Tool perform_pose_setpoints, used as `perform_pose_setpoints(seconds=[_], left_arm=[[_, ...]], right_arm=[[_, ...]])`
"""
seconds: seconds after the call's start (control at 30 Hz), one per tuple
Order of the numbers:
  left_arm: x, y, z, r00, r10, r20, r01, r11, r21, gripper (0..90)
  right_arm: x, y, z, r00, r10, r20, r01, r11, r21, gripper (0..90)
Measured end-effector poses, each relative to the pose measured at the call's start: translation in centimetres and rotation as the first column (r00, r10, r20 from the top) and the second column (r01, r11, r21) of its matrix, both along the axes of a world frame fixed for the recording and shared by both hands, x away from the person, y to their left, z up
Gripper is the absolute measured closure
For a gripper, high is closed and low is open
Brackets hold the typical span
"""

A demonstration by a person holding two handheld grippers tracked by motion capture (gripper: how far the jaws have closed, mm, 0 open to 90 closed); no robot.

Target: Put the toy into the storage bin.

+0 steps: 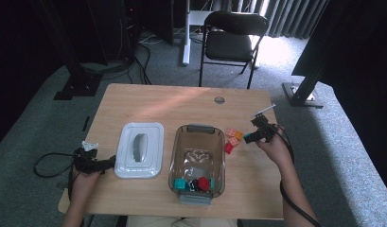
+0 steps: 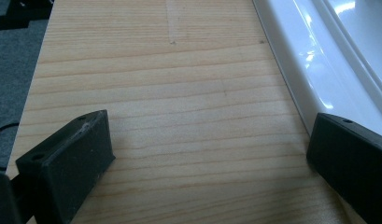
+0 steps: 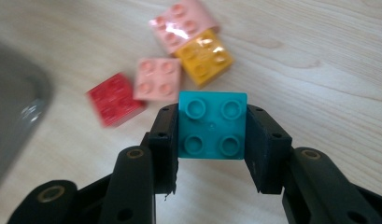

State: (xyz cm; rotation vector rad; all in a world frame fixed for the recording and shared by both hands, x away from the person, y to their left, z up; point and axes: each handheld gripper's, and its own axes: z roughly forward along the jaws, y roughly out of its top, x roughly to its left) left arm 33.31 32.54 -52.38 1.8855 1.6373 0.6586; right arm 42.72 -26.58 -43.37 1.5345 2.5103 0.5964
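Observation:
A teal four-stud brick (image 3: 212, 125) is clamped between the black jaws of my right gripper (image 3: 212, 140), lifted off the table; from above, the right gripper (image 1: 251, 137) hovers right of a small cluster of bricks. That cluster holds a red brick (image 3: 115, 99), a pink one (image 3: 158, 80), a yellow one (image 3: 205, 57) and a larger pink one (image 3: 181, 23). My left gripper (image 2: 209, 154) rests open over bare wood at the table's left edge, beside the white lid (image 2: 319, 60). From above the left gripper (image 1: 108, 163) points at the lid (image 1: 140, 149).
A clear grey bin (image 1: 197, 163) stands mid-table with a teal, a red and a dark piece at its near end. A black folding chair (image 1: 231, 40) stands beyond the table. Cables trail off both table sides.

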Motion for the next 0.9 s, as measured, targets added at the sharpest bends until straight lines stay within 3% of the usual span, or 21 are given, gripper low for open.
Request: perform_pose_setpoints(seconds=[0.07,0.3,0.53,0.57,0.6,0.63,0.67,0.8,0.9], left_arm=[[0.0,0.0,0.0,1.0,0.0,0.0,0.0,1.0,0.0,0.8],[0.0,0.0,0.0,1.0,0.0,0.0,0.0,1.0,0.0,0.8],[0.0,0.0,0.0,1.0,0.001,0.002,-0.001,1.0,0.0,0.8],[0.0,0.0,0.0,1.0,0.001,0.002,-0.001,1.0,0.0,0.8],[0.0,0.0,0.0,1.0,0.002,0.002,-0.002,1.0,-0.001,0.8],[0.0,0.0,0.0,1.0,0.002,0.002,-0.002,1.0,-0.001,0.8],[0.0,0.0,0.0,1.0,0.001,0.002,-0.001,1.0,-0.001,0.8],[0.0,0.0,0.0,1.0,0.001,-0.001,-0.001,1.0,-0.001,0.8],[0.0,0.0,0.0,1.0,0.001,-0.001,-0.001,1.0,-0.001,0.8]], right_arm=[[-1.1,0.5,1.1,0.9988,0.043,0.026,-0.043,0.999,0.011,58.7],[-3.2,1.7,3.6,0.9905,0.111,0.081,-0.113,0.9935,0.017,58.7],[-5.1,3.8,6.3,0.9667,0.223,0.126,-0.228,0.9735,0.023,58.7],[-5.1,3.8,6.3,0.9667,0.223,0.126,-0.228,0.9735,0.023,58.7],[-5.4,4.2,6.7,0.9613,0.24,0.135,-0.246,0.969,0.025,58.7],[-6.0,5.0,7.5,0.9487,0.279,0.149,-0.285,0.9581,0.025,58.7],[-6.3,5.4,7.8,0.9422,0.296,0.158,-0.302,0.953,0.021,58.7],[-7.3,6.9,8.8,0.9185,0.359,0.165,-0.366,0.9306,0.01,58.7],[-8.0,8.1,9.3,0.8965,0.412,0.163,-0.419,0.9081,0.007,58.7]])
